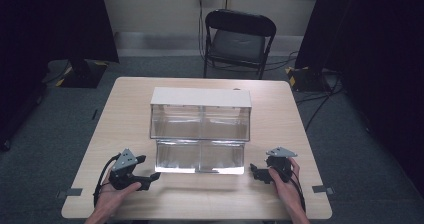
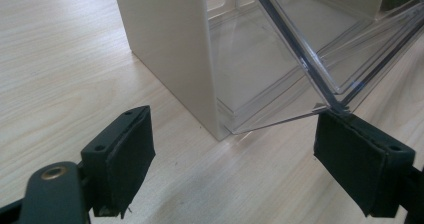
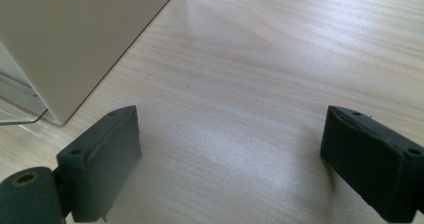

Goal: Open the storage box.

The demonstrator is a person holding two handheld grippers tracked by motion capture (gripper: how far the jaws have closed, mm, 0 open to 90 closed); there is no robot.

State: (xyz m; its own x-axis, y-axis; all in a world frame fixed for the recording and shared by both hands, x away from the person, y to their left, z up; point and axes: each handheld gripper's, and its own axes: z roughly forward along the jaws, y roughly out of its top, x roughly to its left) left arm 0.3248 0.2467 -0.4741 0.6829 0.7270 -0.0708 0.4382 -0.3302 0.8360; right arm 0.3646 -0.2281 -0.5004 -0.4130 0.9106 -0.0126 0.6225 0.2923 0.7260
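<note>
Drawer cabinet (image 1: pixel 200 113), lower clear drawer (image 1: pixel 200 157) pulled out.
Left gripper view: left gripper (image 2: pixel 232 164) wide apart, one pad at the drawer's corner; high view: right gripper (image 1: pixel 261 173) beside the drawer, also wide.

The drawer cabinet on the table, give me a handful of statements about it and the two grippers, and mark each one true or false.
1. The lower clear drawer is pulled out toward the person. True.
2. The left gripper holds a drawer between its jaws. False: the jaws stand apart with nothing between them, and a drawer corner sits just past one pad.
3. The drawer cabinet has a cream shell. True.
4. The right gripper is shut on the cabinet's side. False: its jaws are open over bare table, the cabinet off to one side.
5. A folding chair stands beyond the table. True.
</note>
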